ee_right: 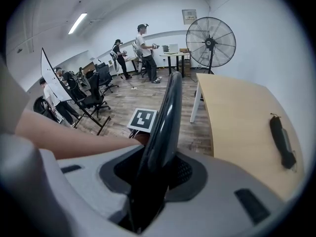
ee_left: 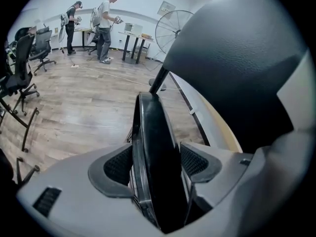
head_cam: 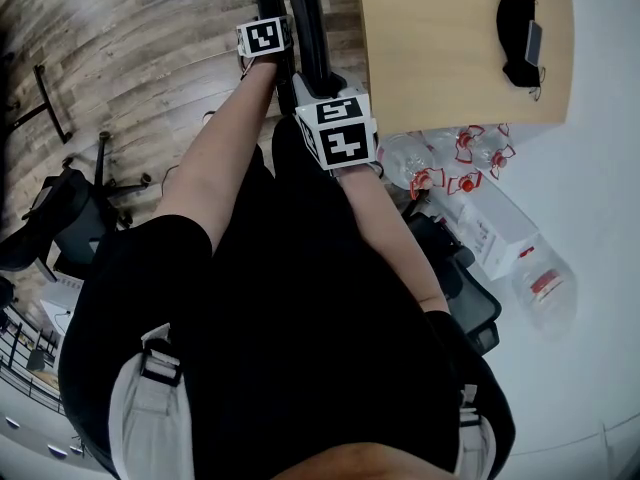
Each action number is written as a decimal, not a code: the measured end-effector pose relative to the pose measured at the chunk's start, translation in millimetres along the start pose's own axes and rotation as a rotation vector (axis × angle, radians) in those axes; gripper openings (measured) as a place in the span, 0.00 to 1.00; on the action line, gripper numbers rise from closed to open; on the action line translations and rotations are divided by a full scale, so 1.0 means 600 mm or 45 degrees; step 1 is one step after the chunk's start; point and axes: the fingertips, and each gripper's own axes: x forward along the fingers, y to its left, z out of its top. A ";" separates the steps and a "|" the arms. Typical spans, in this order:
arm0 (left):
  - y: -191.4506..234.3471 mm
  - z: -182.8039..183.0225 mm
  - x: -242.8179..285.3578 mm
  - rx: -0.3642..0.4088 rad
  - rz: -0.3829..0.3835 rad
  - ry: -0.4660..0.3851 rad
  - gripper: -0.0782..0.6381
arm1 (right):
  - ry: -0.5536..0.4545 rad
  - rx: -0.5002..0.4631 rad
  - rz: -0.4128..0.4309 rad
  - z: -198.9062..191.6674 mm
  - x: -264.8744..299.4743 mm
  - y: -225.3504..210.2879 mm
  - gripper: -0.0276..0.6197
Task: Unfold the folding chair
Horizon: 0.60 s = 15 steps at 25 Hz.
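The folding chair stands upright on the wooden floor, just beside the table, and it is not yet unfolded. The step in hand is taking hold of it. The right gripper is clamped on a thin black edge of the chair. The left gripper has its jaws wide apart around a thicker black panel (probably the seat), and the pads do not seem to press it, though the gap is hard to judge. Next, the left jaws should close on this panel. Then the two parts must be pulled apart.
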 end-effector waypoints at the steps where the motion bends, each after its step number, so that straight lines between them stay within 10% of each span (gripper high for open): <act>1: -0.006 0.000 0.004 -0.002 -0.005 -0.001 0.52 | 0.001 -0.003 -0.002 -0.001 0.000 -0.003 0.21; 15: 0.000 0.010 0.015 -0.007 0.032 -0.030 0.37 | -0.021 0.013 0.028 -0.001 0.000 -0.005 0.21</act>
